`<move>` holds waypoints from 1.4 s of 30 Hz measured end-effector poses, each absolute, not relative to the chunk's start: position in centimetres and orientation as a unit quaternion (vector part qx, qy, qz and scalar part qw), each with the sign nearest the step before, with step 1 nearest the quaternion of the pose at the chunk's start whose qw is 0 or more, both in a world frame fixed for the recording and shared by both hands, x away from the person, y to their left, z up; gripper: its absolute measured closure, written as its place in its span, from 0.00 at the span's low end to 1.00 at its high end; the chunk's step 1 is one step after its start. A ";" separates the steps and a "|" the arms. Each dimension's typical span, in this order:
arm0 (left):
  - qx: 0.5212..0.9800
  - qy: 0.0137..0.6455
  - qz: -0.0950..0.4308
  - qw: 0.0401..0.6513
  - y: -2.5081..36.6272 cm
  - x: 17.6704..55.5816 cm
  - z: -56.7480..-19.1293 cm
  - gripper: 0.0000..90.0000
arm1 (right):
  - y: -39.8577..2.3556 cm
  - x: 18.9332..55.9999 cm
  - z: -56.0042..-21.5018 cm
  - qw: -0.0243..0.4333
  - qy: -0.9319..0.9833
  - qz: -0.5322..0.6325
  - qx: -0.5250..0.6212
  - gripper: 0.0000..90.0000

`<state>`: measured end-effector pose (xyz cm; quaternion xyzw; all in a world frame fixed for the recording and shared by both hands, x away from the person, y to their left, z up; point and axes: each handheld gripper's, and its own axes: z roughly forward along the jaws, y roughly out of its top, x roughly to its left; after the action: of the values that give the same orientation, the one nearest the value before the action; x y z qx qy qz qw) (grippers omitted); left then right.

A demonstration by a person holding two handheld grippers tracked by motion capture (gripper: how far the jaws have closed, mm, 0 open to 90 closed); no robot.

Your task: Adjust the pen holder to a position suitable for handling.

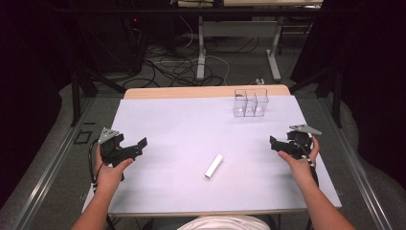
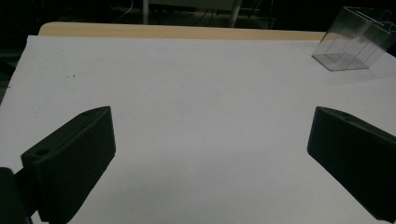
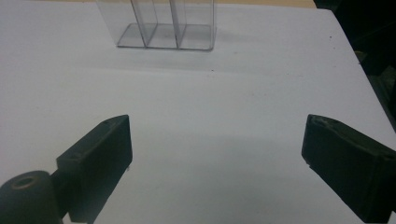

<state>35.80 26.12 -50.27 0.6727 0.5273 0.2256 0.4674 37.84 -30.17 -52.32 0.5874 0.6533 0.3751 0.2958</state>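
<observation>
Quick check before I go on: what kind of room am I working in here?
Probably a lab or recording workspace, not a home: a white-covered wooden table in a dark room, tangled black cables on the grey floor behind, metal desk legs beyond. On the table: a clear plastic divided box, a white cylinder.

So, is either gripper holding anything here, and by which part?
Nothing is held. The left gripper and right gripper stand open over the table; the white tube lies untouched between them.

My high view looks forward and down over the whole table (image 1: 191,124) from above my side. Each gripper view sits low and close over the table, facing its far edge; all three share the clear box (image 1: 250,102).
</observation>
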 end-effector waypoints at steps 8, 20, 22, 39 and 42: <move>0.670 0.534 0.233 0.460 26.1 35.8 -50.3 0.01 | -30.4 38.5 -51.5 0.316 0.654 0.372 0.578 0.09; 0.666 0.539 0.236 0.458 26.3 35.6 -50.2 0.01 | -29.8 41.5 -49.4 0.298 0.659 0.387 0.573 0.22; 0.667 0.536 0.239 0.459 26.2 35.6 -50.2 0.01 | -29.7 41.8 -49.2 0.293 0.658 0.393 0.572 0.24; 0.671 0.531 0.241 0.457 26.0 35.6 -50.2 0.01 | -28.1 46.1 -45.1 0.295 0.696 0.381 0.533 0.49; 0.674 0.529 0.242 0.455 25.9 35.6 -50.2 0.01 | -27.9 47.3 -44.6 0.297 0.698 0.384 0.526 0.50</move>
<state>35.56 25.95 -50.22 0.6744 0.5289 0.2418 0.4550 47.31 -27.95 -44.62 0.5263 0.6982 0.3837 0.2971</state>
